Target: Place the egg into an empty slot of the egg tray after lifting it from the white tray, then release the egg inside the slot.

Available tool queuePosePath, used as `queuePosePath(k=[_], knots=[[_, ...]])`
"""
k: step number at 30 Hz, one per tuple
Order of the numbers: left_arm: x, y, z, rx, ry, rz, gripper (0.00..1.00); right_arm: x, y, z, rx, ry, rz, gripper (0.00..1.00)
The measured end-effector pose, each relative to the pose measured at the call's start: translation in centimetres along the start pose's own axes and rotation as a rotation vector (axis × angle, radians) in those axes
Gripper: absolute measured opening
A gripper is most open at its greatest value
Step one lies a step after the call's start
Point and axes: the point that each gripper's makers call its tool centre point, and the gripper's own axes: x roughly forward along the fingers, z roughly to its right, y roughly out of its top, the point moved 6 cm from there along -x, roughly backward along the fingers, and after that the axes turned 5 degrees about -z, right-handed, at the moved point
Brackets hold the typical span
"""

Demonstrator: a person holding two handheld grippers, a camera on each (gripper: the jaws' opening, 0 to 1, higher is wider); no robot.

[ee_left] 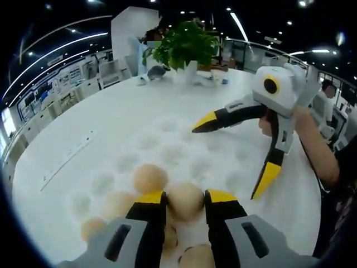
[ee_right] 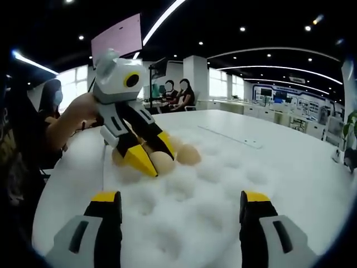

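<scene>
A: In the left gripper view, what is the left tool (ee_left: 186,202) doing?

B: Its two yellow-tipped jaws stand narrow, closed on an egg (ee_left: 185,200) that sits between them, low over the near edge of the egg tray (ee_left: 167,146).

A: And the tray itself?

B: It is white, with rows of round hollows, lying on the white surface (ee_left: 106,114). Most far hollows are bare. More eggs (ee_left: 149,177) sit in the near hollows, just beside the held egg and to its left, and one lies right under the jaws at the bottom edge.

A: Anything else there?

B: The right tool (ee_left: 231,159) comes in from the right, above the tray's far side, jaws spread wide with nothing between them. A person's hand (ee_left: 301,125) holds it. A potted plant (ee_left: 184,44) stands at the far end of the surface.

A: Now the right gripper view?

B: The right tool (ee_right: 181,209) has its jaws wide apart over the tray (ee_right: 212,195), with nothing gripped. Across the tray the left tool (ee_right: 149,156) points down, its tips at an egg (ee_right: 163,162) among a few others (ee_right: 188,154). People (ee_right: 177,94) sit at a desk far behind.
</scene>
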Motion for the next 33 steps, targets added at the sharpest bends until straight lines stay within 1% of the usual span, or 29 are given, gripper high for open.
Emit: queuePosePath(k=[5,16,25,33], knots=[[-0.2,0.0,-0.1,-0.004,-0.009,0.007,0.27,0.0,0.0,0.0,-0.001,-0.001,0.002,0.9],[-1.4,0.3,-0.3,-0.02,-0.021,0.041,0.27,0.1,0.0,0.0,-0.001,0.0,0.004,0.9],[-2.4,0.5,-0.6,-0.027,-0.014,0.066,0.27,0.1,0.1,0.1,-0.001,0.002,0.011,0.9],[-3.7,0.6,-1.1,-0.028,0.006,0.082,0.27,0.2,0.1,0.1,-0.001,0.001,0.012,0.9]])
